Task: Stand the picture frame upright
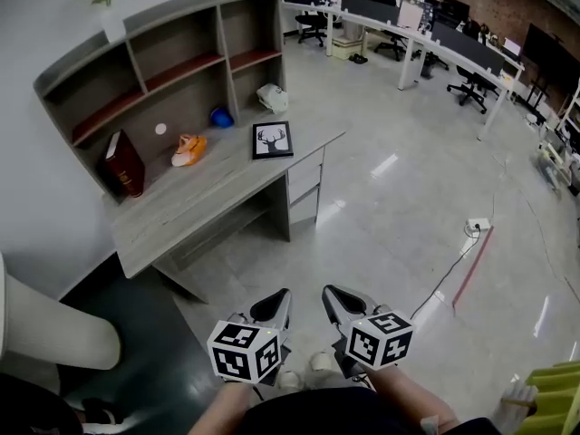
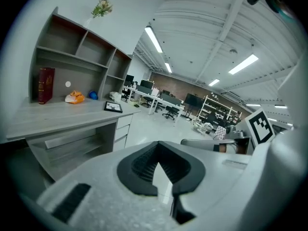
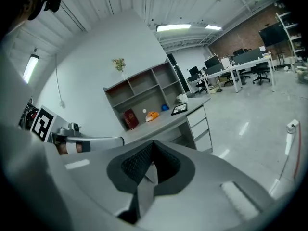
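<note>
Ahead, picture frame (image 1: 273,140) on grey desk (image 1: 199,199), glossy office floor (image 1: 399,225).

**Picture frame not yet upright on the bench**

The picture frame (image 1: 273,140) is a small rectangle with a black border. Inside is a white sheet with a dark drawing of a deer's head with antlers. It rests on the grey bench (image 1: 181,211), near the right end and close to the front edge. Its face points upward, flat or almost flat; the exact tilt I cannot tell. Nothing touches it.
</note>
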`<control>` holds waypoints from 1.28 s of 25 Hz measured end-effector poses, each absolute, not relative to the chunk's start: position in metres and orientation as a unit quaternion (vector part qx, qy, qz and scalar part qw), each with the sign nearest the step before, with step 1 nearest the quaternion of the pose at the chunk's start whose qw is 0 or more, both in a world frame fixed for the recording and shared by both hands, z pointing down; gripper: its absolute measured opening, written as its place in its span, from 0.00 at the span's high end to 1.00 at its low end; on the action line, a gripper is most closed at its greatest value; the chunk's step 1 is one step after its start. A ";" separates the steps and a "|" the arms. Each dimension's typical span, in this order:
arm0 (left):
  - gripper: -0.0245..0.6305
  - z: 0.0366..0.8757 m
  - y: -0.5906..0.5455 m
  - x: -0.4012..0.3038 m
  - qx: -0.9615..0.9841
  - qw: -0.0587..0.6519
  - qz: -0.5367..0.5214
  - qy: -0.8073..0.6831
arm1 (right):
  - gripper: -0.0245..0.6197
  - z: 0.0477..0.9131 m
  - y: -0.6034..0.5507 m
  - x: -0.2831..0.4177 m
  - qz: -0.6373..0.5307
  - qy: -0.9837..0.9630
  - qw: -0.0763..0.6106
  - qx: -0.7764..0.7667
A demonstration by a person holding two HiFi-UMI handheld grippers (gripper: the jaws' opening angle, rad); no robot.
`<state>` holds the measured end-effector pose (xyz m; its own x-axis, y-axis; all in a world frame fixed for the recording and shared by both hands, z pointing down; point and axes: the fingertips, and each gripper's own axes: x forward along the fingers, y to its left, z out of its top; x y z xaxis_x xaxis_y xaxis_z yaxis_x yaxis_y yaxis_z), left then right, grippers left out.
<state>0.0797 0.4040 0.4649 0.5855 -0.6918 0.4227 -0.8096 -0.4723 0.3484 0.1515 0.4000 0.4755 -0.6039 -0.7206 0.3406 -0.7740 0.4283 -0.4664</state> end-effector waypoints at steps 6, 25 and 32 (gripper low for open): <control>0.97 0.464 0.381 0.090 0.845 0.257 0.115 -0.455 | 0.97 0.474 0.377 0.160 0.299 -0.849 0.045 0.434; 0.97 0.481 0.353 0.138 0.829 0.276 0.117 -0.471 | 0.97 0.488 0.344 0.190 0.308 -0.864 0.059 0.393; 0.97 0.479 0.343 0.145 0.830 0.274 0.122 -0.470 | 0.97 0.491 0.337 0.202 0.316 -0.856 0.054 0.405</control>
<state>0.1445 0.3430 0.4789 0.5282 -0.7142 0.4593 -0.8473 -0.4079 0.3401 0.2019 0.3366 0.4910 -0.6659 -0.6590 0.3496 -0.7280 0.4715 -0.4977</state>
